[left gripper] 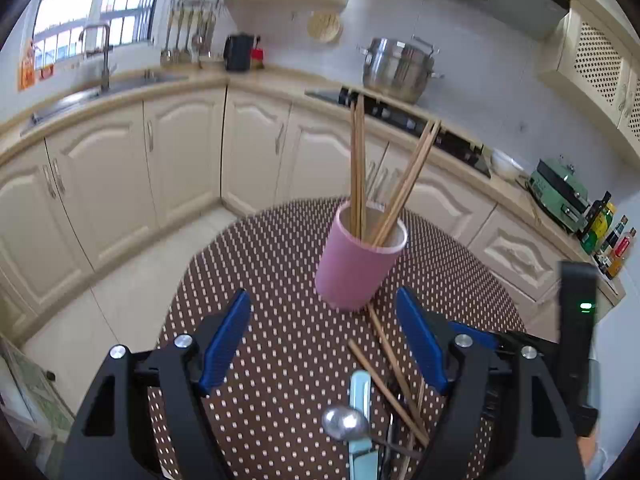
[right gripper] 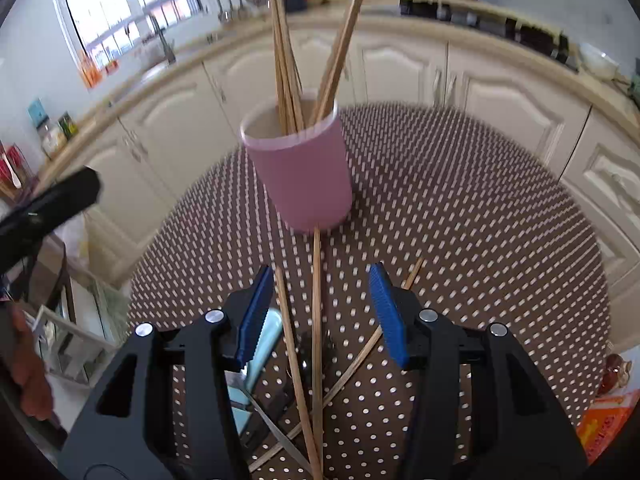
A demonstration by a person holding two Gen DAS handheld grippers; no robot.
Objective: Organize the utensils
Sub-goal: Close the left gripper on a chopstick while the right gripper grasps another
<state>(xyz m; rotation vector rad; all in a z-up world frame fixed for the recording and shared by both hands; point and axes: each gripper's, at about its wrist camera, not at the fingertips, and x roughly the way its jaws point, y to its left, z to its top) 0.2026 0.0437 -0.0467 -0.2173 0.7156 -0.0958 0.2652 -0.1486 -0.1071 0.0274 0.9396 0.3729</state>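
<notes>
Left wrist view has, closest in, the left gripper (left gripper: 324, 340) with its blue-padded jaws standing wide apart and nothing between them, hanging over a small heap of loose cutlery on the brown tablecloth with pale polka dots (left gripper: 280, 280): a shiny steel spoon (left gripper: 345, 423) lying across a pale blue flat handle (left gripper: 360, 408), and a couple of loose wooden chopsticks (left gripper: 384, 352) running up toward the cup. The right wrist view looks onto the same heap from the other side; the right gripper (right gripper: 322, 312) is also parted, less widely, and two of the long wooden chopsticks (right gripper: 317, 300) lie on the cloth in the gap between its pads, apparently untouched as far as I can judge. Just beyond both grippers stands the pink cylindrical cup with a white inside (left gripper: 358, 264), upright near the middle of the table, already holding several chopsticks (left gripper: 358, 160) that lean against its rim. So the job looks partly done: some sticks are housed, while the spoon, the blue-handled piece and at least three or four chopsticks still wait on the table. Only the left view shows the spoon bowl plainly and, farther off, the steel pot (left gripper: 398, 66) on the counter; only the right view shows a thin stick (right gripper: 360, 356) crossing the others at a slant.
</notes>
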